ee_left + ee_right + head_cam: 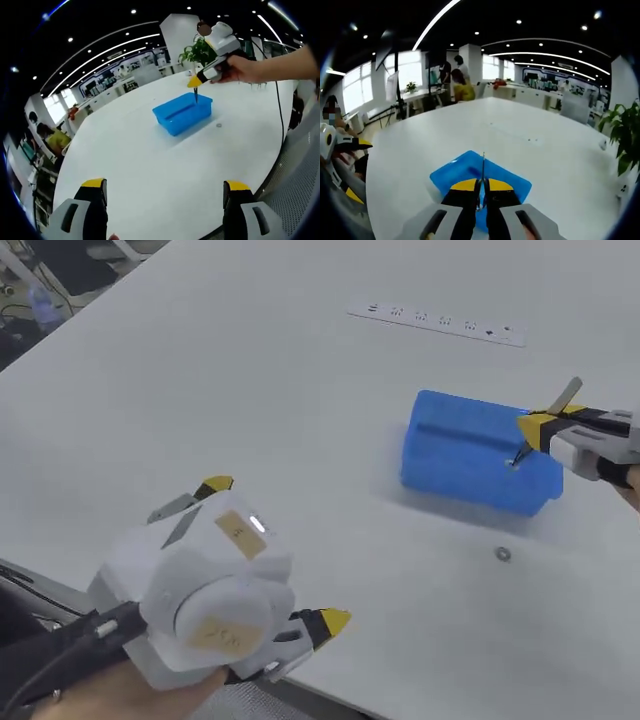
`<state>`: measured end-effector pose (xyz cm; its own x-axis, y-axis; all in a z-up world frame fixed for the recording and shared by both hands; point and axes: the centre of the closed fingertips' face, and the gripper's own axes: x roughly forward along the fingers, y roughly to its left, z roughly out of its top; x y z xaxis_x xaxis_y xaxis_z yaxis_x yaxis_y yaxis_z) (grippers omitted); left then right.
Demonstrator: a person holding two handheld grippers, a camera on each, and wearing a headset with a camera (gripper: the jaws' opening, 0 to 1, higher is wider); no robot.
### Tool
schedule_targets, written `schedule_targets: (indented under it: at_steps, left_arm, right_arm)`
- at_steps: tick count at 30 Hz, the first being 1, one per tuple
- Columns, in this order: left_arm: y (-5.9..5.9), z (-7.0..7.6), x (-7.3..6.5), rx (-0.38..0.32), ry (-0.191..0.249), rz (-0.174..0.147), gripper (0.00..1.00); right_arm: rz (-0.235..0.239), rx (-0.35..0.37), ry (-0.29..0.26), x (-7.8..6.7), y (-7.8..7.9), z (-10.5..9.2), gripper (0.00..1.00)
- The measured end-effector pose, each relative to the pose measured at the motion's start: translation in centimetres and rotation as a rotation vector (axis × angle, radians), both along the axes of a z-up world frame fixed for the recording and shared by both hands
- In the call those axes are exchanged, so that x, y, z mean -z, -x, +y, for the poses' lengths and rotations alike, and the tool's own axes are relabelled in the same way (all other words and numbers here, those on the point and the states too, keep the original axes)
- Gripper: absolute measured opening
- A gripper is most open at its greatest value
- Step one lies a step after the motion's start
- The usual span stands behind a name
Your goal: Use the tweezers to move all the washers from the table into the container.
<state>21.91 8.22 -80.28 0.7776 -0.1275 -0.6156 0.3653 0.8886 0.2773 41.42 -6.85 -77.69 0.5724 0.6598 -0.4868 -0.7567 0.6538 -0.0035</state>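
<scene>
A blue container (470,445) (182,114) (457,172) stands on the white table. My right gripper (545,426) (199,80) (481,189) is shut on metal tweezers (520,452) (196,95) (483,167), whose tips point down over the container's right end. Whether the tips hold a washer I cannot tell. One small washer (503,554) (218,125) lies on the table just in front of the container. My left gripper (275,551) (165,187) is open with nothing between its jaws, near the table's front edge, well to the left of the container.
A white power strip (437,323) lies at the far side of the table (260,390). The table's front edge runs close under the left gripper. A potted plant (200,50) and people at other desks are in the background.
</scene>
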Motion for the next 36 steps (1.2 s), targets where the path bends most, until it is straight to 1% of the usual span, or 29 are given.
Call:
schedule_targets:
  at_steps: [3, 6, 9, 11, 12, 14, 15, 18, 20, 22, 23, 27, 30, 34, 36]
  left_arm:
    - [0.0, 0.0, -0.1, 0.001, -0.003, -0.003, 0.99]
    - [-0.1, 0.1, -0.2, -0.007, 0.009, -0.007, 0.99]
    - [-0.1, 0.1, -0.3, -0.013, 0.016, -0.012, 0.99]
    - [-0.1, 0.3, -0.5, -0.021, 0.018, -0.017, 0.99]
    - [-0.2, 0.3, -0.6, -0.025, 0.022, -0.023, 0.99]
    - [-0.3, 0.3, -0.8, -0.035, 0.051, -0.029, 0.99]
    - [-0.3, 0.5, -0.7, -0.043, 0.055, -0.023, 0.99]
    - [-0.3, 0.5, -0.7, -0.049, 0.056, -0.025, 0.99]
    - [-0.2, 0.5, -0.5, -0.046, 0.046, -0.017, 0.99]
    - [-0.2, 0.4, -0.4, -0.038, 0.026, -0.017, 0.99]
    - [-0.2, 0.4, -0.4, -0.036, 0.024, -0.017, 0.99]
    - [-0.2, 0.4, -0.5, -0.041, 0.047, -0.017, 0.99]
    - [-0.3, 0.2, -0.7, -0.039, 0.062, -0.020, 0.99]
    - [-0.2, 0.2, -0.5, -0.036, 0.049, -0.017, 0.99]
    - [-0.3, 0.2, -0.5, -0.036, 0.050, -0.018, 0.99]
  right_arm:
    - [0.011, 0.004, 0.013, 0.9, 0.0, -0.1, 0.02]
    - [0.020, 0.005, 0.028, 1.8, 0.1, 0.0, 0.02]
    - [0.041, 0.017, 0.026, 2.5, 0.1, 0.1, 0.02]
    - [0.044, 0.021, 0.027, 2.9, 0.1, 0.0, 0.02]
    - [0.053, 0.028, 0.022, 3.1, 0.1, 0.0, 0.02]
    - [0.062, 0.031, 0.020, 3.4, 0.2, 0.1, 0.02]
    - [0.063, 0.033, 0.020, 3.4, 0.3, 0.1, 0.02]
    - [0.066, 0.032, 0.027, 3.7, 0.5, 0.2, 0.02]
    - [0.067, 0.033, 0.039, 4.0, 0.5, 0.1, 0.02]
    - [0.067, 0.034, 0.043, 4.1, 0.5, 0.1, 0.02]
    - [0.068, 0.038, 0.043, 4.2, 0.6, 0.0, 0.02]
    - [0.071, 0.034, 0.053, 4.6, 0.9, 0.1, 0.02]
    - [0.074, 0.040, 0.047, 4.4, 0.9, 0.0, 0.02]
    - [0.082, 0.043, 0.038, 4.3, 1.0, 0.0, 0.03]
    - [0.104, 0.038, 0.035, 4.4, 1.0, 0.0, 0.03]
